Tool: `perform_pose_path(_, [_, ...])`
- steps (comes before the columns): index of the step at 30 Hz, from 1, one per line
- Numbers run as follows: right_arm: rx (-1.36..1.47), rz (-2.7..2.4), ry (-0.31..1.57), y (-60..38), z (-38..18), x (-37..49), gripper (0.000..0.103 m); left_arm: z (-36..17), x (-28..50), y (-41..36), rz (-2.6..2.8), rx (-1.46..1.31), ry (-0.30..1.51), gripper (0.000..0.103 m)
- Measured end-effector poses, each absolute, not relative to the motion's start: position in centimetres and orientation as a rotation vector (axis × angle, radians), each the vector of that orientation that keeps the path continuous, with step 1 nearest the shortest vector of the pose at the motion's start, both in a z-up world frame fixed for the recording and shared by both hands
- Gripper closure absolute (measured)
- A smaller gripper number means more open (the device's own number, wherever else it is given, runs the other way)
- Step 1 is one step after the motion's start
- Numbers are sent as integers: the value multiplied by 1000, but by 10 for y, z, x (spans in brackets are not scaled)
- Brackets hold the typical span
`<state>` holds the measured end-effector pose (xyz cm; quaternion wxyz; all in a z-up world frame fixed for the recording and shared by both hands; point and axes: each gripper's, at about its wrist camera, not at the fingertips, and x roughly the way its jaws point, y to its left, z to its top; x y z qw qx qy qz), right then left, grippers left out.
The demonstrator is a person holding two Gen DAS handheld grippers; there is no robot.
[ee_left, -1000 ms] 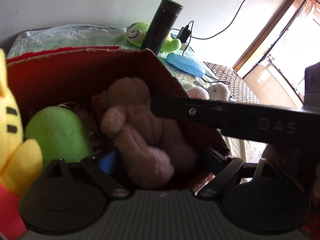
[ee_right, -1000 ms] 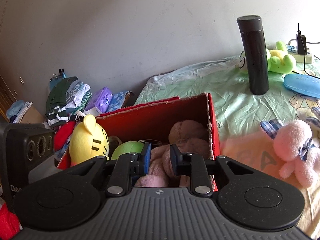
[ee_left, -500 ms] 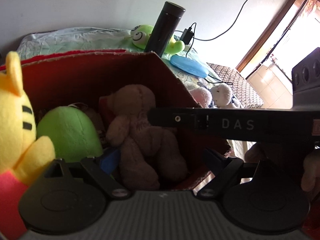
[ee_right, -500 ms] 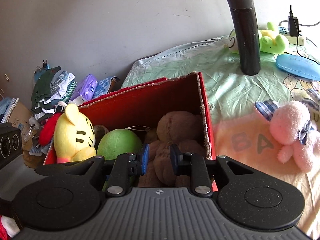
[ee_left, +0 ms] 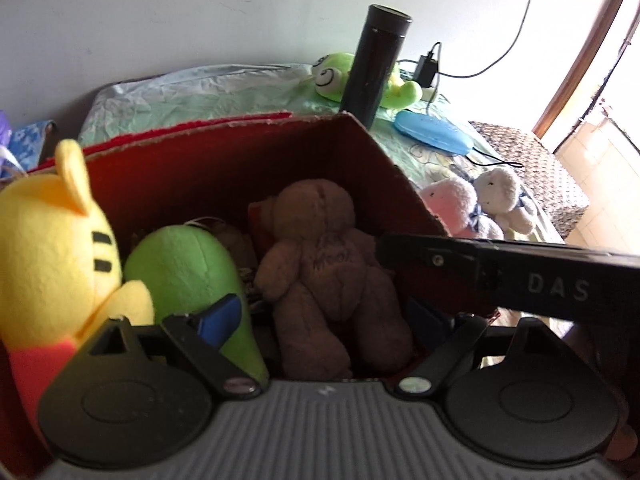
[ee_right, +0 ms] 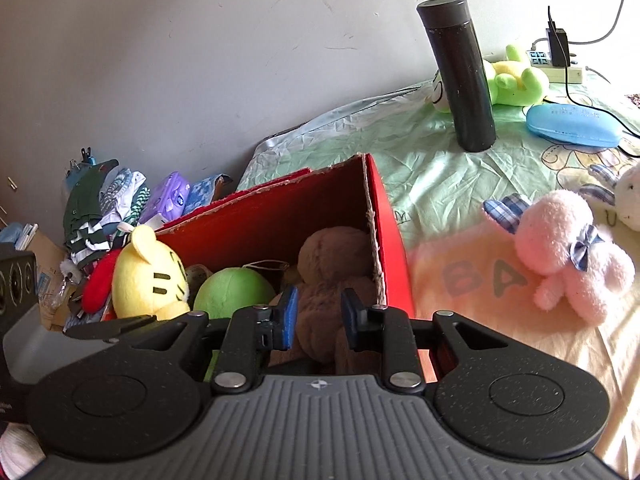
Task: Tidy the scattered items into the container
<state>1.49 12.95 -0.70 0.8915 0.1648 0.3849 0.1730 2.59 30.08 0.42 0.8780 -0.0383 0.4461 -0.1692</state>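
Red box [ee_right: 384, 216] with plush toys, partly hidden.
Brown teddy bear's [ee_left: 324, 256] legs are cut off; left gripper [ee_left: 324, 316] gapes empty; right gripper [ee_right: 318, 314], narrow, perhaps clear of it at 12 o'clock.

The left gripper [ee_left: 326, 314] hangs over the red cardboard box [ee_left: 224, 160], its jaws standing wide apart with the brown teddy bear [ee_left: 328, 272] lying between them, no pad touching it. Beside the bear in the box sit a green plush [ee_left: 180, 264] and a yellow plush [ee_left: 52, 236], while the right gripper [ee_left: 500, 276] reaches in from the right across the box's edge. On the bed [ee_left: 208, 92] beyond the box stand a dark flask [ee_left: 374, 64], a green frog toy [ee_left: 332, 76], a blue case [ee_left: 432, 132], and a pink plush [ee_left: 452, 204] beside a white one [ee_left: 504, 196].
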Motion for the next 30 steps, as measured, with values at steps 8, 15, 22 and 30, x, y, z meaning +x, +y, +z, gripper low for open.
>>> perform_pose_path(8, [337, 355, 790, 127, -7, -4, 77, 10, 12, 297, -226, -10, 923, 15])
perform_pose_path(15, [359, 356, 789, 125, -9, -14, 78, 13, -2, 301, -127, -2, 926, 15])
perform_pose_path(22, [391, 349, 776, 123, -11, -21, 78, 17, -10, 301, -84, -3, 911, 15])
perform_pose_path(30, [402, 345, 752, 122, -12, -24, 79, 18, -15, 297, -44, 10, 892, 14])
